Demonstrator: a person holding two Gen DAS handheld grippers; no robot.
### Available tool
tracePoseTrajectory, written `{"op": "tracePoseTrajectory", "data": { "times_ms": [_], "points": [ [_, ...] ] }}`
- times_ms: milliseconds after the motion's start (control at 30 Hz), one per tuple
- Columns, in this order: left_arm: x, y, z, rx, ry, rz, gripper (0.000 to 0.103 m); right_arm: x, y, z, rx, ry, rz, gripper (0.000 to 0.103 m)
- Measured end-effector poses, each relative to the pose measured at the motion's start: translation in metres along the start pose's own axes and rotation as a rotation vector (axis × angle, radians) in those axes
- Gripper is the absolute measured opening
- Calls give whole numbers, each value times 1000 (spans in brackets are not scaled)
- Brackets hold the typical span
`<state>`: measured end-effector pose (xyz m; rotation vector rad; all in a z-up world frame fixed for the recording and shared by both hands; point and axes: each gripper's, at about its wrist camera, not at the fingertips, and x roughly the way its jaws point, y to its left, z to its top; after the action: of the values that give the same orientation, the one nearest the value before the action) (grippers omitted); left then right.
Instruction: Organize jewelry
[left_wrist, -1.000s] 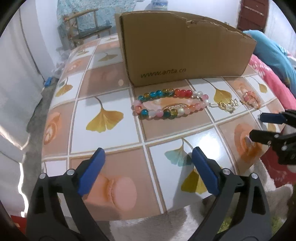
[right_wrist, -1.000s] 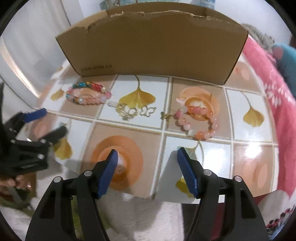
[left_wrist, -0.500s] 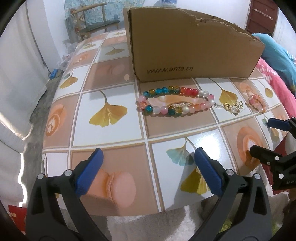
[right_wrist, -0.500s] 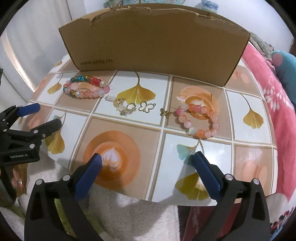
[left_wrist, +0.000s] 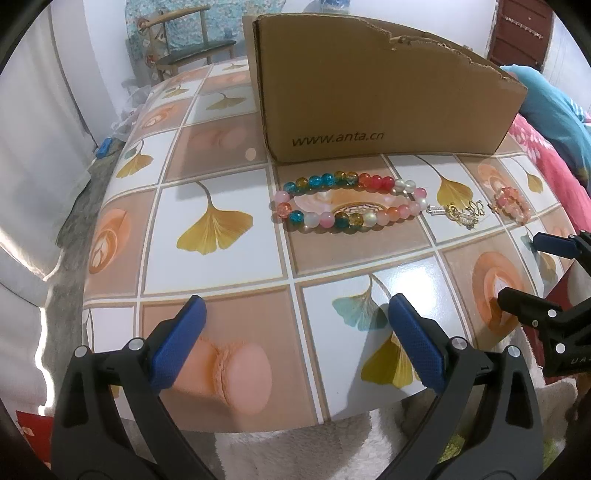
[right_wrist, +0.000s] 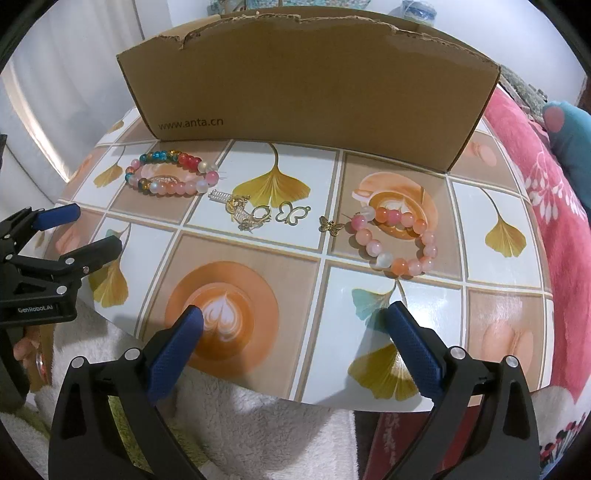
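We see the left tongs (left_wrist: 295, 343), apart and empty, with the multicoloured bracelet (left_wrist: 351, 201) at twelve o'clock, long axis crosswise. The right tongs (right_wrist: 293, 343), likewise apart, have the pink bracelet (right_wrist: 395, 242) at one o'clock on the bench (right_wrist: 498, 302); each arm is nearer its own.

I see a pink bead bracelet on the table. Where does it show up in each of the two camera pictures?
Left wrist view: the pink bracelet is small, at the far right, past the gold charms.
Right wrist view: the pink bracelet lies right of centre, near a butterfly charm.
Shared landmark: the cardboard box printed www.anta.cn stands behind it.
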<state>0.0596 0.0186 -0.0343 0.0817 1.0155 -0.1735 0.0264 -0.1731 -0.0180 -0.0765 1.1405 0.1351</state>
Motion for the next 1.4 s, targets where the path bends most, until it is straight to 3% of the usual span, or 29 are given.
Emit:
{"op": "tracePoseTrajectory", "data": {
  "times_ms": [400,533,800,1000,1167,1333,1400],
  "points": [
    [0,-1,0,-8,-7,6,96,-3,-2,-3,-2,-28,10,96],
    [0,-1,0,-9,-11,6,96,-8,-9,-2,0,-36,46,96],
    [-1,-1,-1,-10,-25,7,96,-42,-35,-7,69,-169,107,96],
    [-1,-1,-2,-5,-43,4,96,-42,-36,-5,68,-158,166,96],
    [-6,-1,-2,18,-88,16,95,-47,-27,1,54,-195,212,96],
    [-23,10,7,4,-191,-16,94,-47,-21,13,51,-225,264,92],
    [-26,14,13,-5,-214,-24,81,-45,-18,20,52,-227,284,86]
  ]
}}
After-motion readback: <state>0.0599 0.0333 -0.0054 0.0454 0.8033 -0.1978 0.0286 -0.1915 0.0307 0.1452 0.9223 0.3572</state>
